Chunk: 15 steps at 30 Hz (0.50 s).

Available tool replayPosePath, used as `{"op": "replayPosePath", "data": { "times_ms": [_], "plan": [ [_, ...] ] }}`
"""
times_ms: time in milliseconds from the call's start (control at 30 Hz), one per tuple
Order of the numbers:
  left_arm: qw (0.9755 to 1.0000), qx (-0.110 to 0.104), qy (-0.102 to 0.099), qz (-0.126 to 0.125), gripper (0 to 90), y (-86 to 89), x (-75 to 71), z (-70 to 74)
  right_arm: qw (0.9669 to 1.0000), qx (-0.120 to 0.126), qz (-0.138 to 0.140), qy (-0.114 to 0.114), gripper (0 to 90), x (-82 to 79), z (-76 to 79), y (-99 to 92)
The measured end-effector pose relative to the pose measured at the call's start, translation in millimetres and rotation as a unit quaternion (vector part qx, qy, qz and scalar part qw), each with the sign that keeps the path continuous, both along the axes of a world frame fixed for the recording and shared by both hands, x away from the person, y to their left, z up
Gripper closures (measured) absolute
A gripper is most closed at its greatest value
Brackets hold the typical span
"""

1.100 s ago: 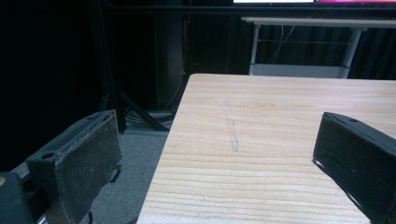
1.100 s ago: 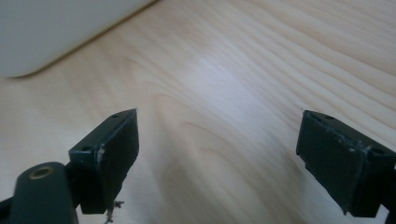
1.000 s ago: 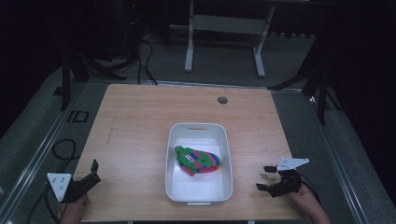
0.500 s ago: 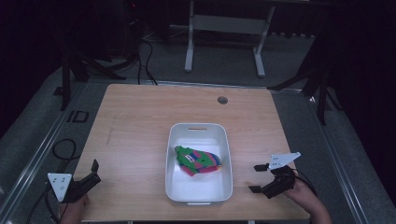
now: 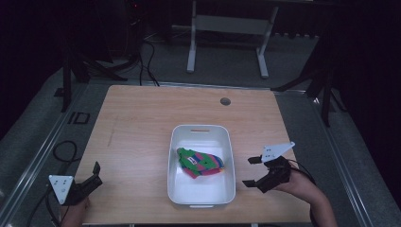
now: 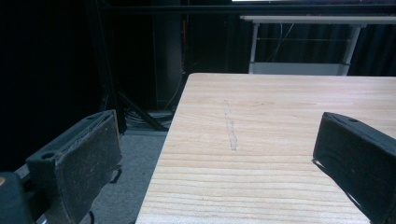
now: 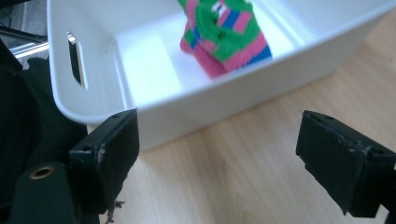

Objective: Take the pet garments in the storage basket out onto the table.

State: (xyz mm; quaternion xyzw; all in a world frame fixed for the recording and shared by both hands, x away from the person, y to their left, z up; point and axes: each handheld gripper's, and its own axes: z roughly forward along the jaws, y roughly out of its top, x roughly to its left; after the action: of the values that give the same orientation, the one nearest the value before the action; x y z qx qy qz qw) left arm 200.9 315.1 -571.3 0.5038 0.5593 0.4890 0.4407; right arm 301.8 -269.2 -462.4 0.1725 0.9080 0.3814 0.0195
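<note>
A white plastic bin (image 5: 176,189) (image 7: 299,70) sits at the middle front of the wooden table (image 5: 142,123). Inside it lies a bunched cloth striped green, pink and blue (image 5: 201,161) (image 7: 223,32). My right gripper (image 5: 251,171) (image 7: 219,158) hovers just right of the bin, open, jaws wide and empty, pointing at the bin's side wall. My left gripper (image 5: 96,174) (image 6: 219,158) is at the table's front left corner, open, nothing between its jaws, facing along the table's left edge.
A round cable hole (image 5: 225,101) lies near the table's far edge. A faint scratch (image 6: 229,126) marks the wood ahead of the left gripper. Cables (image 5: 64,151) trail on the grey floor to the left. A white stand (image 5: 227,28) is behind the table.
My right gripper has moved left, closer to the bin's right wall, and risen slightly. The left gripper has stayed where it was.
</note>
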Motion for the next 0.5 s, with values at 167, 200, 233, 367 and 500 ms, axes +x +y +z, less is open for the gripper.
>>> {"op": "replayPosePath", "data": {
  "times_ms": [167, 200, 233, 367, 500],
  "plan": [
    [1.0, 0.0, -0.001, -0.002, 1.4, 0.1, -0.2, -0.1, 0.9998, -0.005, 0.018, -0.009, 13.1, 4.8, 16.7, 18.5],
    [1.0, 0.0, -0.001, -0.002, 1.4, 0.1, -0.1, -0.1, 0.9997, -0.007, 0.024, -0.008, 13.1, 6.6, 19.7, 22.7],
    [1.0, -0.001, -0.001, -0.003, 1.4, 0.3, -0.1, 0.0, 0.9996, -0.008, 0.028, -0.003, 13.1, 8.4, 22.5, 27.2],
    [1.0, -0.003, 0.0, -0.004, 1.4, 0.7, -0.2, 0.0, 0.9987, -0.014, 0.048, -0.008, 13.1, 13.0, 29.6, 45.4],
    [1.0, -0.001, 0.0, -0.005, 1.4, 0.4, -0.1, 0.0, 0.9981, -0.023, 0.055, -0.017, 12.9, 15.5, 29.6, 58.8]
  ]
}}
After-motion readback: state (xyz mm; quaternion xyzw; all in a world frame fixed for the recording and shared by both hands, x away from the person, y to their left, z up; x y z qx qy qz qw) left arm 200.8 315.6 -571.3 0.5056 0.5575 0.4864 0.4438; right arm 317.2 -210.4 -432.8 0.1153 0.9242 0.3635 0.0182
